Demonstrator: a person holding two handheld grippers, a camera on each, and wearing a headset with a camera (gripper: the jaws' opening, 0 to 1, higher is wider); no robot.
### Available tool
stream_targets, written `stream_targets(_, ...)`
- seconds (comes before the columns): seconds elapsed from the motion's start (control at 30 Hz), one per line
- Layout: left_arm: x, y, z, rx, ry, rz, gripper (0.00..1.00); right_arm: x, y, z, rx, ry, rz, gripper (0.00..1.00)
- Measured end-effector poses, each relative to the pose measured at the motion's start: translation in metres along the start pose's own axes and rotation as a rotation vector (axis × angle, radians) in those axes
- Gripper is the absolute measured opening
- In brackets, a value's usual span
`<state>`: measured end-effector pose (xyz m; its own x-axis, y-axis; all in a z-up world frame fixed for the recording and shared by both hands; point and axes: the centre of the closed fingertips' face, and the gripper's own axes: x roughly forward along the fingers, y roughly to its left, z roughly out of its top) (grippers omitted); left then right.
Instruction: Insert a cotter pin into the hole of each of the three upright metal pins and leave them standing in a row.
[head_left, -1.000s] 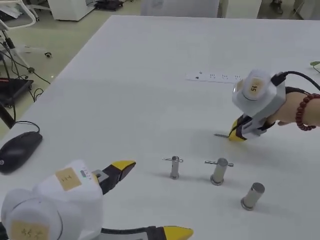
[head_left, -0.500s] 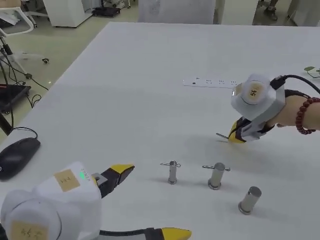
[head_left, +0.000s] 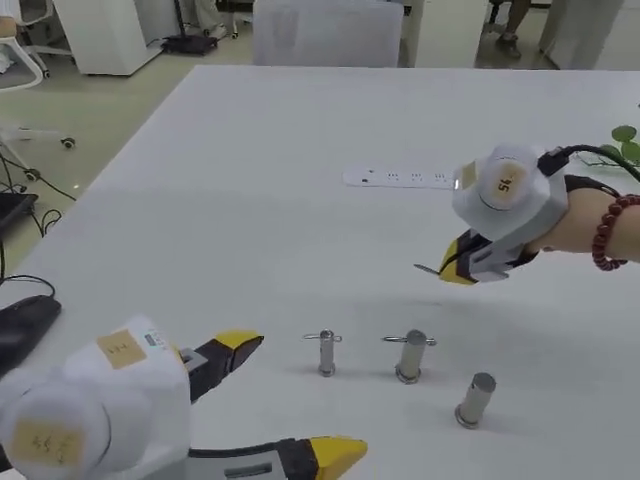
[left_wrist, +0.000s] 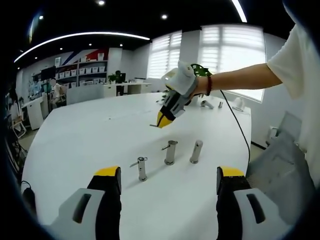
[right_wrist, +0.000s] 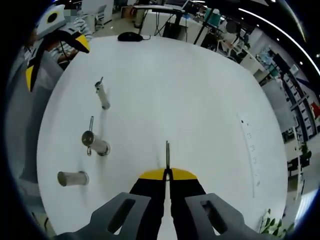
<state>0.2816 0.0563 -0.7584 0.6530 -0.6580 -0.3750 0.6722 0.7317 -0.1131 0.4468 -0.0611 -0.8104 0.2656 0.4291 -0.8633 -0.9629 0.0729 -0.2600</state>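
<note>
Three upright metal pins stand in a row on the white table. The left pin (head_left: 326, 354) (left_wrist: 142, 168) (right_wrist: 102, 95) and the middle pin (head_left: 409, 356) (left_wrist: 171, 152) (right_wrist: 94, 143) each carry a cotter pin through the top. The right pin (head_left: 474, 399) (left_wrist: 196, 151) (right_wrist: 72, 178) has none. My right gripper (head_left: 448, 270) (left_wrist: 163, 120) (right_wrist: 168, 174) hovers behind the row, shut on a thin cotter pin (head_left: 426, 268) (right_wrist: 167, 152) that sticks out past its tips. My left gripper (head_left: 290, 400) (left_wrist: 169, 176) is open and holds nothing, low in front of the row.
A white power strip (head_left: 400, 178) lies farther back on the table. A black mouse (head_left: 20, 320) sits at the left edge. Green leaves (head_left: 625, 140) show at the far right. Bare tabletop (head_left: 250, 230) surrounds the pins.
My right gripper has lifted the cotter pin off the table and now holds it in the air. The head camera has shifted. The left gripper stays open.
</note>
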Motion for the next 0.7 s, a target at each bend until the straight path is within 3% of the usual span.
stream_targets(0.5, 0.010, -0.008, 0.010, -0.049, -0.022, -0.028, 0.65, -0.037, 0.034, 0.031, -0.002, -0.108, -0.022, 0.03)
stream_targets(0.7, 0.014, -0.011, 0.018, -0.093, -0.046, -0.050, 0.51, -0.045, 0.053, 0.038, -0.016, -0.135, -0.014, 0.03)
